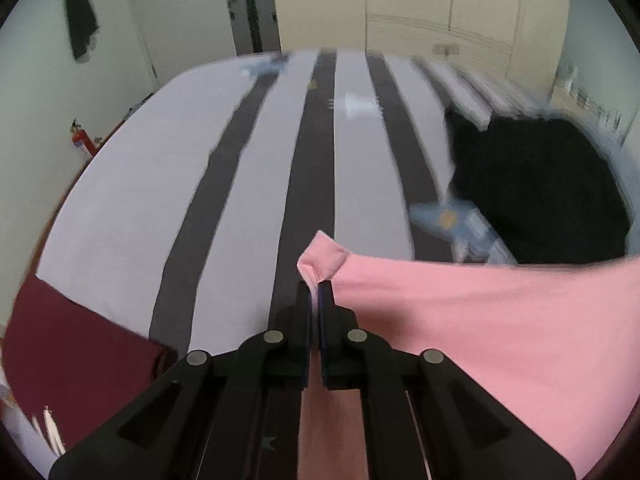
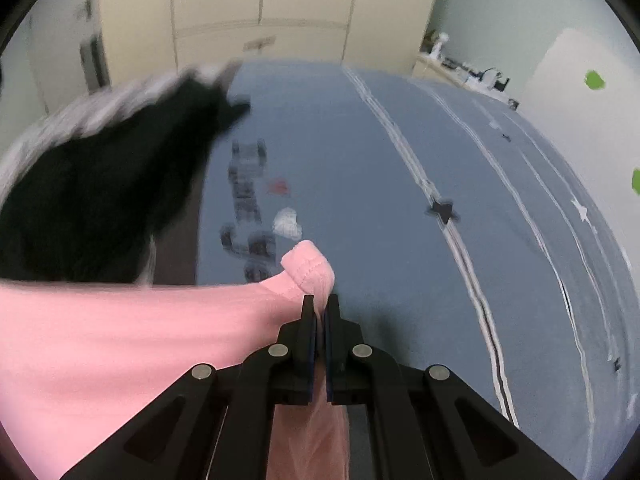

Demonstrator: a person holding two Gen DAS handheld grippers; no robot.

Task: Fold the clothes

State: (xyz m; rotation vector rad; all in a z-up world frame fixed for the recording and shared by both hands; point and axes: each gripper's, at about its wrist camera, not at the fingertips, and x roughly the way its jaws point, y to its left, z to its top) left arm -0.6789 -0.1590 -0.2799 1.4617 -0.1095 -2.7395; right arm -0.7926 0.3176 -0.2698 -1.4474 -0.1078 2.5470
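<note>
A pink garment (image 1: 480, 320) is stretched in the air above the bed between both grippers. My left gripper (image 1: 315, 286) is shut on one hemmed corner of it, which pokes up past the fingertips. The cloth runs off to the right in the left wrist view. My right gripper (image 2: 320, 300) is shut on the other corner of the pink garment (image 2: 120, 328), with the cloth spreading to the left. A black garment (image 1: 540, 188) lies heaped on the bed beyond the pink one, also seen as the black garment (image 2: 100, 184) at the left of the right wrist view.
The bed carries a striped white and dark grey sheet (image 1: 160, 184) on the left and a blue-grey cover (image 2: 360, 184) on the right. A dark red garment (image 1: 68, 356) lies at the near left. Wardrobe doors (image 2: 260, 8) stand behind the bed. A fire extinguisher (image 1: 82, 144) is by the left wall.
</note>
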